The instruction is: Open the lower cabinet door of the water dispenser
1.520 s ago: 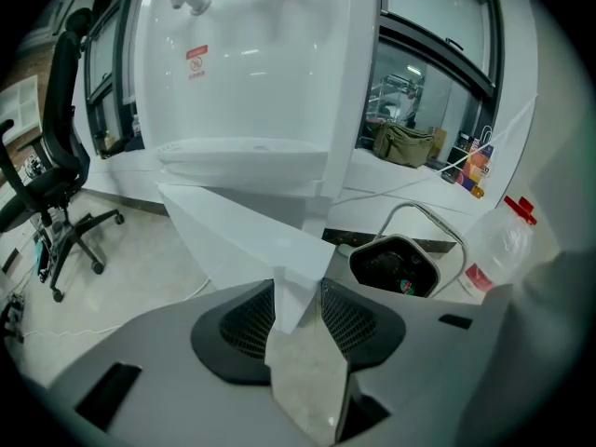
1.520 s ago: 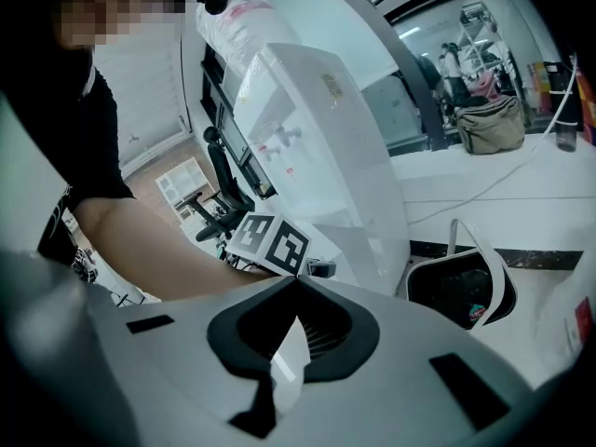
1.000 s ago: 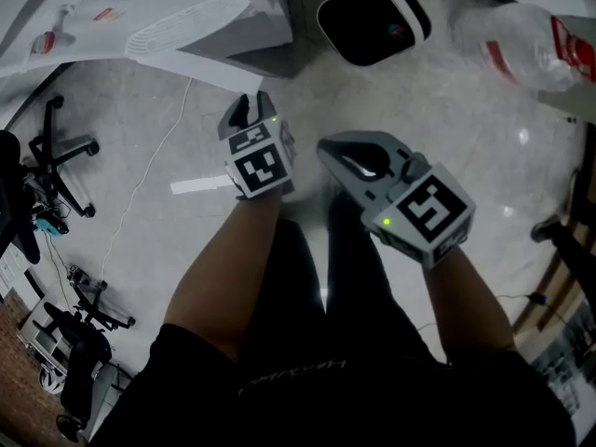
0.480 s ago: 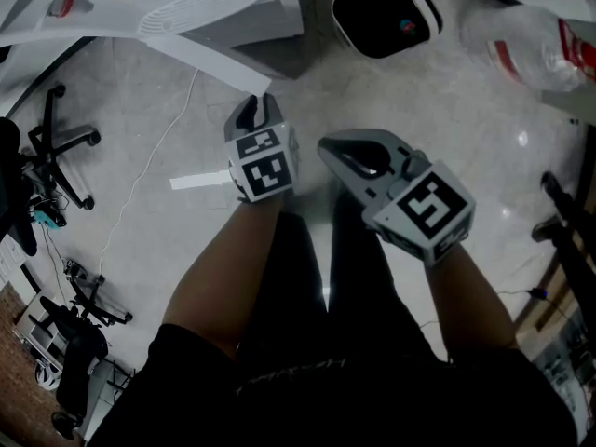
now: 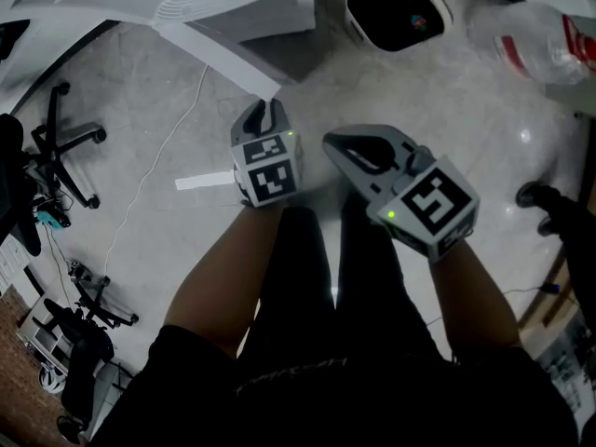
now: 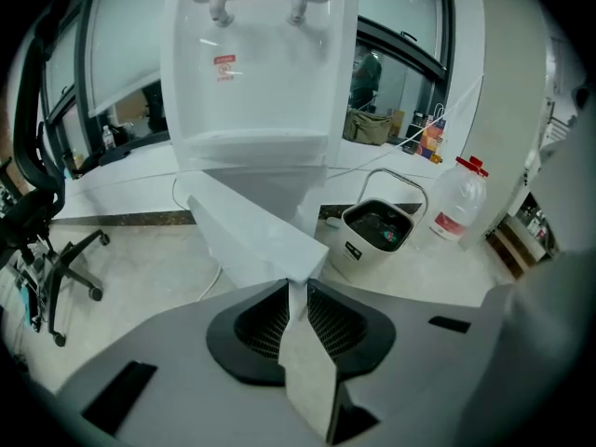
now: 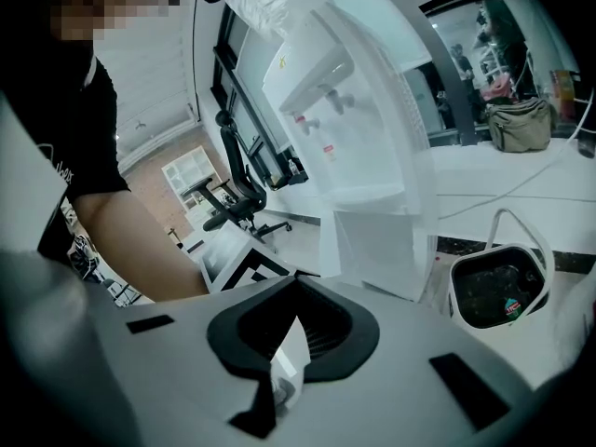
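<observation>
standing on the floor (image 5: 168,156) before the water dispenser (image 6: 261,73), a person aims the left claw (image 5: 264,115) steeply down at the free corner of the lower cabinet door (image 5: 223,52). the door already stands swung out, its long edge running from the upper left of the head view toward that claw. the left claw's jaws are closing to a narrow slit with nothing seen between them. the door's edge lies just ahead of the tips, though whether they touch cannot be told. the right claw (image 5: 349,149), jaws together and empty, hangs just beside the left one and farther from the door. any further swing looks like work for the left claw.
</observation>
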